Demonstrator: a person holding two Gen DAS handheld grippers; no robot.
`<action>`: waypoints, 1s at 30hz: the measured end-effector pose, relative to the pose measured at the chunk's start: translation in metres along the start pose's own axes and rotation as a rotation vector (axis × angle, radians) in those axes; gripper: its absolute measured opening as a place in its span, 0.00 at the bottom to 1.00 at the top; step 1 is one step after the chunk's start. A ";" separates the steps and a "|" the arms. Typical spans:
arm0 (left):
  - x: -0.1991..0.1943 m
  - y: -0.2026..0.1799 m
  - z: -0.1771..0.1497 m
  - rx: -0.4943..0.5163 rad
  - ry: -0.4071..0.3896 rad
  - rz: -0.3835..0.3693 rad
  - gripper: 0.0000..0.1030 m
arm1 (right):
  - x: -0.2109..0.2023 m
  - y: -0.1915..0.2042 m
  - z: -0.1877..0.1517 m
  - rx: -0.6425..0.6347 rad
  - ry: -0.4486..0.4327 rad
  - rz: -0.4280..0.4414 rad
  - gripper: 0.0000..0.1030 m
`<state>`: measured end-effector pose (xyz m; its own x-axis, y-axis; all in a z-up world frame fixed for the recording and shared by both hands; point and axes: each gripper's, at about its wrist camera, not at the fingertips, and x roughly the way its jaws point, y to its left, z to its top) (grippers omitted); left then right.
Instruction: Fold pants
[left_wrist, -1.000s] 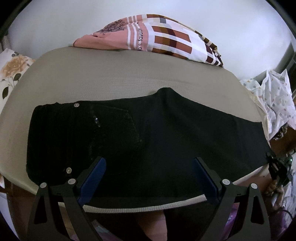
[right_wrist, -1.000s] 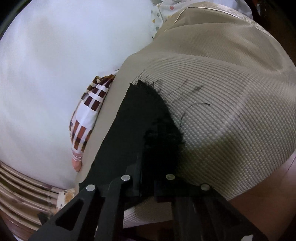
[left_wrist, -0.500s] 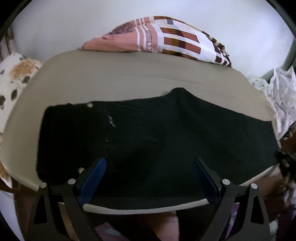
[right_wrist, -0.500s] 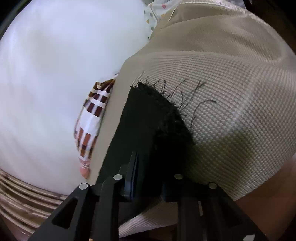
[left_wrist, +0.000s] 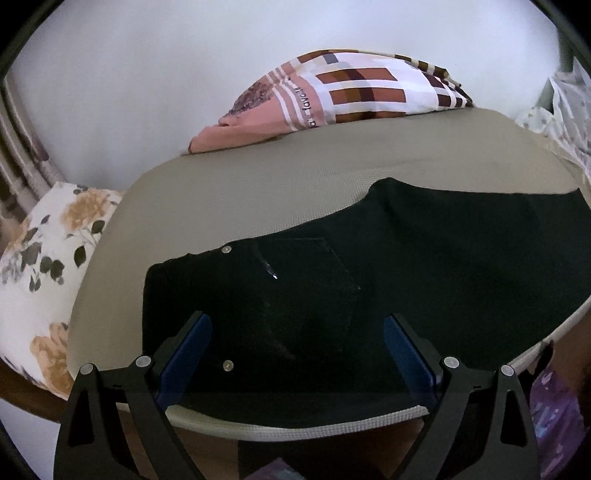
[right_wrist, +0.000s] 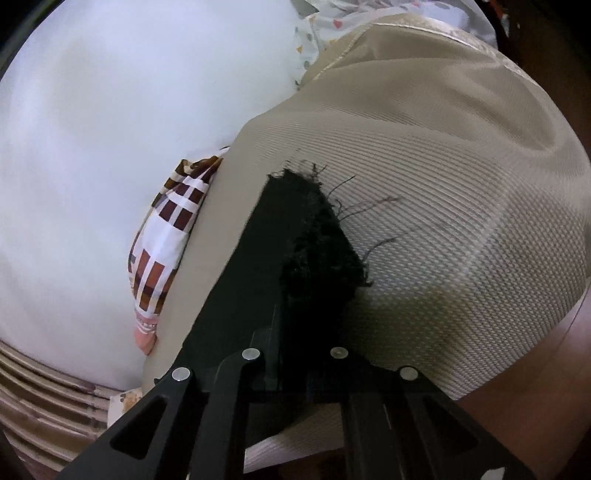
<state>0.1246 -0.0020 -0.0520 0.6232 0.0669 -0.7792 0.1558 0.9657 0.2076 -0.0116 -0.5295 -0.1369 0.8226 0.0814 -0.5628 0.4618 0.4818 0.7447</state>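
Black pants (left_wrist: 388, 266) lie flat on a beige mattress (left_wrist: 258, 184), waistband at the left, legs running right. My left gripper (left_wrist: 297, 350) is open, its blue-padded fingers (left_wrist: 184, 354) hovering over the waist end near the front edge. In the right wrist view my right gripper (right_wrist: 295, 332) is shut on the frayed leg hem of the pants (right_wrist: 317, 236), which rests low on the mattress (right_wrist: 443, 184).
A pink and brown checked pillow (left_wrist: 332, 96) lies at the back against the white wall, and shows in the right wrist view (right_wrist: 166, 236). A floral pillow (left_wrist: 48, 266) lies left. Patterned white cloth (left_wrist: 561, 114) sits at the right. The mattress front edge is close.
My left gripper has swung left, so the waistband sits nearer the middle of its view. My right gripper stays shut on the hem, which has shifted slightly.
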 end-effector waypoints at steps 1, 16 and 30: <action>0.000 -0.001 0.000 0.002 -0.002 0.001 0.91 | -0.001 0.003 0.000 -0.007 0.000 0.001 0.07; 0.000 0.004 -0.004 -0.007 0.000 0.018 0.91 | -0.001 0.024 -0.003 -0.048 0.011 0.017 0.07; -0.004 0.027 -0.008 -0.031 -0.012 0.068 0.91 | 0.001 0.037 -0.004 -0.047 0.019 0.040 0.08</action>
<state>0.1207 0.0261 -0.0480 0.6409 0.1298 -0.7566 0.0892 0.9664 0.2413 0.0049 -0.5078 -0.1115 0.8333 0.1174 -0.5402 0.4125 0.5185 0.7490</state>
